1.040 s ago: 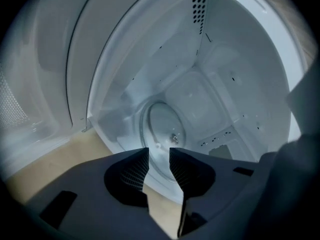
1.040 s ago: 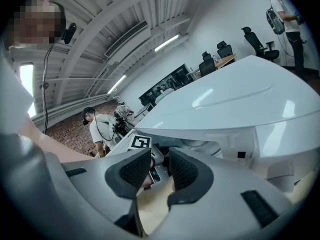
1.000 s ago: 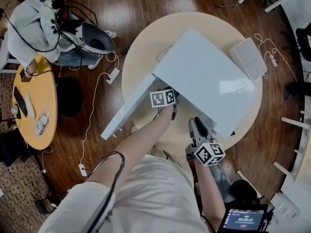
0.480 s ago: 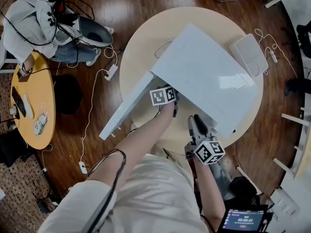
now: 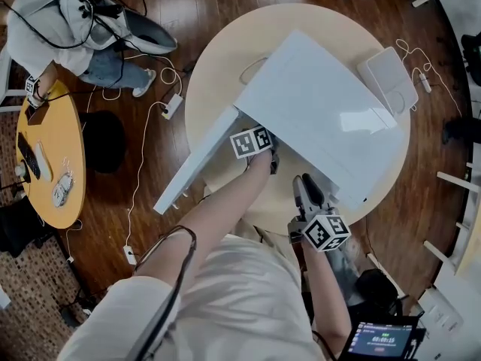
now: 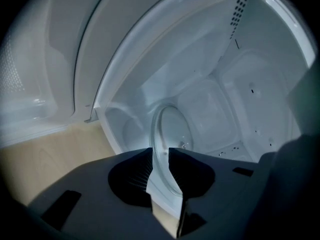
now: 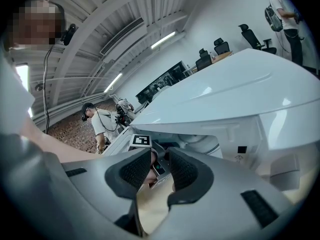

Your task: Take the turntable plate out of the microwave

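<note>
Between the pads of our left gripper (image 6: pixel 160 153) we pinch the rim of the turntable plate (image 6: pixel 172 134), tipped on edge inside the microwave (image 5: pixel 316 111). That gripper has just rolled slightly, so we judge the plate ready to draw out. Our right gripper (image 7: pixel 160 159) waits spread and empty by the round table (image 5: pixel 218 74), which stands on a wood floor (image 5: pixel 188 6).

A round clear-glass turntable plate (image 6: pixel 172 134) with a raised rim sits inside the cavity of a white box-shaped microwave (image 5: pixel 316 111). It is seen nearly edge-on, and its near rim is clamped between the jaws of the left gripper (image 6: pixel 160 151). The microwave stands on a round pale wooden surface (image 5: pixel 218 74), with its white door (image 5: pixel 199 160) swung wide open past the surface's edge. The cavity walls are a bare, glossy white.
</note>
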A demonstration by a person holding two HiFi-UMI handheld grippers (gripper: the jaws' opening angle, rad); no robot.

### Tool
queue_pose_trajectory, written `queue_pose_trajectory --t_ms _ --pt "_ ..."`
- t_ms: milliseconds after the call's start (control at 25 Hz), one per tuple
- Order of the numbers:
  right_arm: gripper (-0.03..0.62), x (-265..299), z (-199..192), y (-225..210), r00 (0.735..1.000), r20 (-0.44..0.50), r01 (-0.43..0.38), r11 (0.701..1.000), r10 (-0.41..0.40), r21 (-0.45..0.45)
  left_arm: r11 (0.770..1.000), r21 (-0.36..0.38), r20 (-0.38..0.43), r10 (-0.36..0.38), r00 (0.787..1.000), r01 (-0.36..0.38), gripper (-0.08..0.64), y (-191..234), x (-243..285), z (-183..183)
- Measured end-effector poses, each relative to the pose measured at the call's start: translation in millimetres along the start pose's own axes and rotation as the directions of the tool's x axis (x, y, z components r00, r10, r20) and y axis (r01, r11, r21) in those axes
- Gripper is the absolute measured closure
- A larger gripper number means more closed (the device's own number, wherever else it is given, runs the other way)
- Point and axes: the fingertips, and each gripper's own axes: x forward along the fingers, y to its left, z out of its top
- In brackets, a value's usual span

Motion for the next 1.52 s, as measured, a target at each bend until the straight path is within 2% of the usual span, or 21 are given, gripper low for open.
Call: queue_pose_trajectory --t_ms 40,160,480,640,1040,1200,1280,1440,1520 --pt "0.494 0.2 -0.9 0.0 1.000 -0.002 0.001 1.000 -0.001 0.000 1.000 -0.025 0.009 -0.016 1.000 0.016 0.452 -0.1 -0.4 1.0" --pt "0.494 1.4 -1.9 0.4 1.000 -0.007 0.001 1.000 -0.001 -0.002 0.996 -0.077 0.029 -0.039 0.999 0.041 0.517 3.7 -1.8 2.2" --pt "0.494 2.8 -2.5 2.2 1.000 -0.009 0.002 1.000 -0.002 0.008 0.985 -0.157 0.062 -0.056 0.996 0.066 0.525 5.4 -0.8 2.9" --pt "0.494 4.3 -0.8 3.4 1.000 -0.009 0.002 1.000 -0.001 0.014 0.983 -0.164 0.062 -0.076 0.995 0.085 0.528 1.7 -1.8 4.5" --pt "0.494 8.8 -6.7 -4.1 0.999 0.024 0.040 0.991 -0.043 0.126 0.966 -0.229 0.084 -0.101 0.991 0.117 0.532 2.5 -8.1 3.5" --pt "0.494 14.9 -13.2 -18.4 0.993 0.072 0.073 0.965 -0.094 0.250 0.957 -0.255 0.088 -0.117 0.989 0.136 0.533 5.0 -12.6 0.4" --pt "0.494 20.1 -17.5 -25.5 0.989 0.094 0.080 0.943 -0.116 0.323 0.951 -0.270 0.088 -0.133 0.987 0.153 0.534 4.9 -14.5 -1.9" --pt "0.494 32.6 -29.0 -37.1 0.981 0.118 0.095 0.907 -0.156 0.411 0.936 -0.300 0.090 -0.162 0.983 0.182 0.535 3.3 -17.2 -6.2" --pt "0.494 38.4 -33.9 -44.3 0.974 0.137 0.094 0.876 -0.178 0.472 0.932 -0.309 0.090 -0.172 0.981 0.191 0.535 2.2 -17.9 -7.5"
